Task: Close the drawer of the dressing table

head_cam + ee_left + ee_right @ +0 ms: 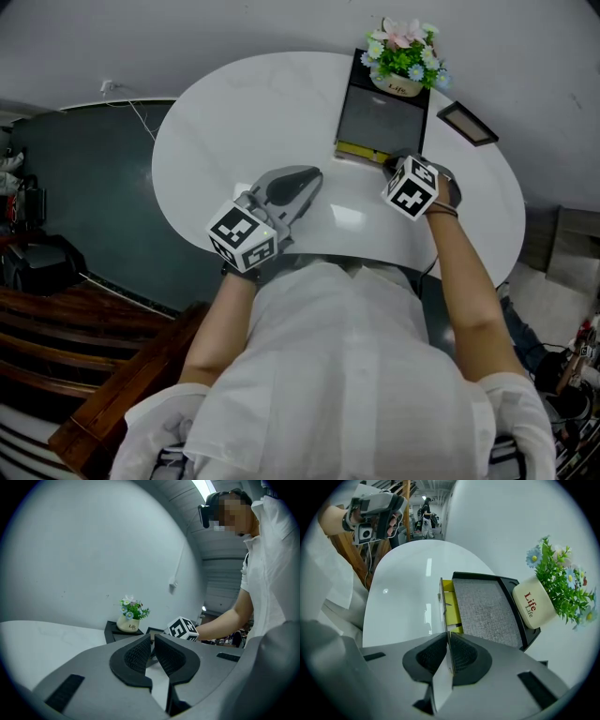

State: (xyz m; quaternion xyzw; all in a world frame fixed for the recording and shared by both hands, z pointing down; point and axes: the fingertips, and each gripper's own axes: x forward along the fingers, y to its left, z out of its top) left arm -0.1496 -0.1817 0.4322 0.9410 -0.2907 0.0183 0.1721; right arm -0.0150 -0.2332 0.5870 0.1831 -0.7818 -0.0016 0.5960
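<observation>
A small black dressing box [382, 117] with a grey top stands at the far side of the round white table [253, 103]. Its drawer [451, 603] is pulled out a little and shows a yellow inside. My right gripper [447, 644] points steeply down, and its pads are shut on the drawer's thin front panel [440, 602]. In the head view the right gripper [389, 161] sits at the box's near edge. My left gripper [307, 178] hovers over the table to the left, pads together with nothing between them, also in the left gripper view [152, 641].
A cream flower pot [401, 84] with small flowers stands on the back of the box. A dark picture frame [467, 123] lies to the right of the box. Wooden furniture [112, 384] and a dark floor are left of the table.
</observation>
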